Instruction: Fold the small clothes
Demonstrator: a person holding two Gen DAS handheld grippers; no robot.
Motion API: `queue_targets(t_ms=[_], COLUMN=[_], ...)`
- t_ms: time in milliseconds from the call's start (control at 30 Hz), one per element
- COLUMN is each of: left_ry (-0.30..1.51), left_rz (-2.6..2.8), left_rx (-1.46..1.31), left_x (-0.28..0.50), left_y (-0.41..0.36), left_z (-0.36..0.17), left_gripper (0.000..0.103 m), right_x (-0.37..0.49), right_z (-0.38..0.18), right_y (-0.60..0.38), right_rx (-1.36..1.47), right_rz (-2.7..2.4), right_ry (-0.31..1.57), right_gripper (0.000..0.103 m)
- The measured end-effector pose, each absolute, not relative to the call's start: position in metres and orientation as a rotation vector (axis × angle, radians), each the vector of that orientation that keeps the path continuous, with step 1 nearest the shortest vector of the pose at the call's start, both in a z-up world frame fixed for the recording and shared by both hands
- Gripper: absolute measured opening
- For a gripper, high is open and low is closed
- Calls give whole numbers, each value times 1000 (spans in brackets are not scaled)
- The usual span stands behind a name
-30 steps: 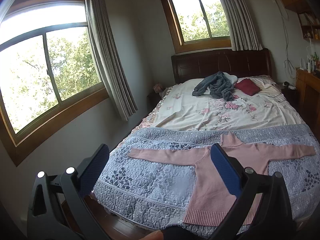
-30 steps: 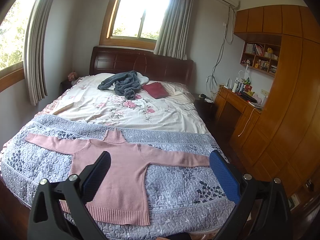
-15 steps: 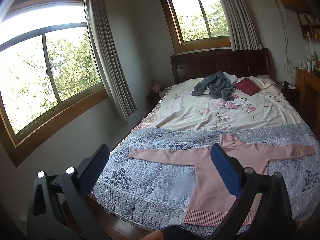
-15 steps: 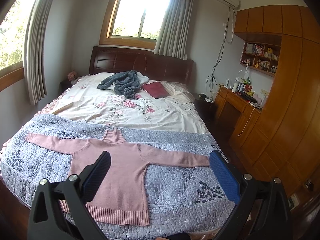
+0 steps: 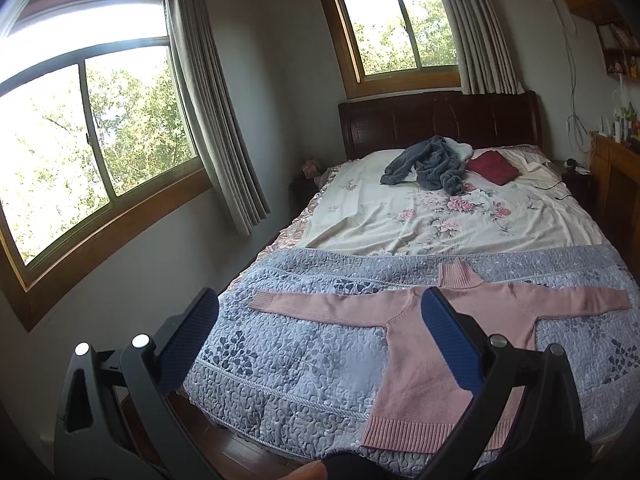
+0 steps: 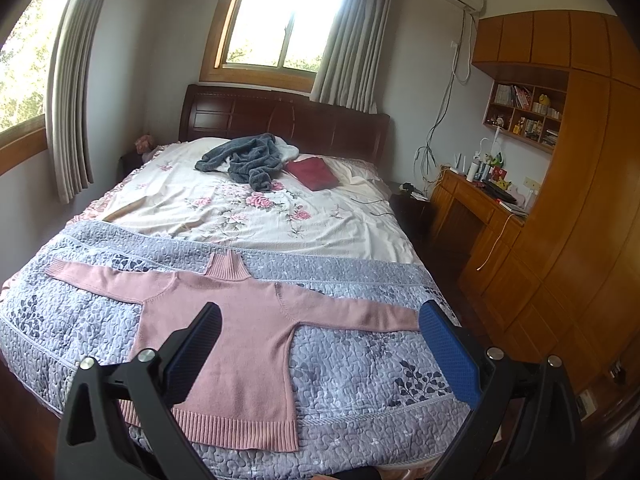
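I hold the left gripper [image 5: 316, 344] and right gripper [image 6: 320, 344] with jaws spread, short of the pink sweater [image 6: 244, 332], whose sleeves run left-right across the bed [image 6: 360, 372].

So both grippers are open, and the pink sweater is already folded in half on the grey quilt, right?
Not quite. The pink sweater lies flat on the grey quilt with both sleeves spread out, not folded; the right wrist view shows it. The left gripper and the right gripper are indeed open.
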State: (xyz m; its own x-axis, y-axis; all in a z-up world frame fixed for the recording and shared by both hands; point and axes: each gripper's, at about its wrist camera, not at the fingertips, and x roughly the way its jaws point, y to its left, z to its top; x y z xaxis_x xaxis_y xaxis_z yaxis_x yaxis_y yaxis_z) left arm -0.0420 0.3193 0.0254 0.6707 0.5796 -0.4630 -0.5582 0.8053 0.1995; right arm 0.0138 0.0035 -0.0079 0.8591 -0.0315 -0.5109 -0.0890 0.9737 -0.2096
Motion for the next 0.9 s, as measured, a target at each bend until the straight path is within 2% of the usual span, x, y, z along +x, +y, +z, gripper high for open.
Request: queue_targets(t_ms=[167, 300, 500, 667, 733, 900], left_ry=[569, 628, 808, 898, 922, 951], left_rz=[615, 432, 438, 494, 527, 548], left_rx=[17, -54, -174, -220, -258, -404], left_x=[-24, 4, 54, 93, 105, 139], left_y=[332, 364, 444, 510, 536, 588], left_z=[7, -38, -145, -231, -263, -333], left_gripper=[100, 100, 100, 100, 100, 100], right_x=[34, 60, 160, 242, 264, 310], right_z=[-21, -51, -144, -231, -259, -310], right_y=[7, -6, -58, -163, -208, -305], right_rx=[-253, -227, -166, 180, 346, 672], right_rz=[22, 155, 34, -49, -86, -197], right_ry=[557, 495, 760, 1009, 1044, 1035], right_gripper=[99, 99, 99, 97, 89, 81])
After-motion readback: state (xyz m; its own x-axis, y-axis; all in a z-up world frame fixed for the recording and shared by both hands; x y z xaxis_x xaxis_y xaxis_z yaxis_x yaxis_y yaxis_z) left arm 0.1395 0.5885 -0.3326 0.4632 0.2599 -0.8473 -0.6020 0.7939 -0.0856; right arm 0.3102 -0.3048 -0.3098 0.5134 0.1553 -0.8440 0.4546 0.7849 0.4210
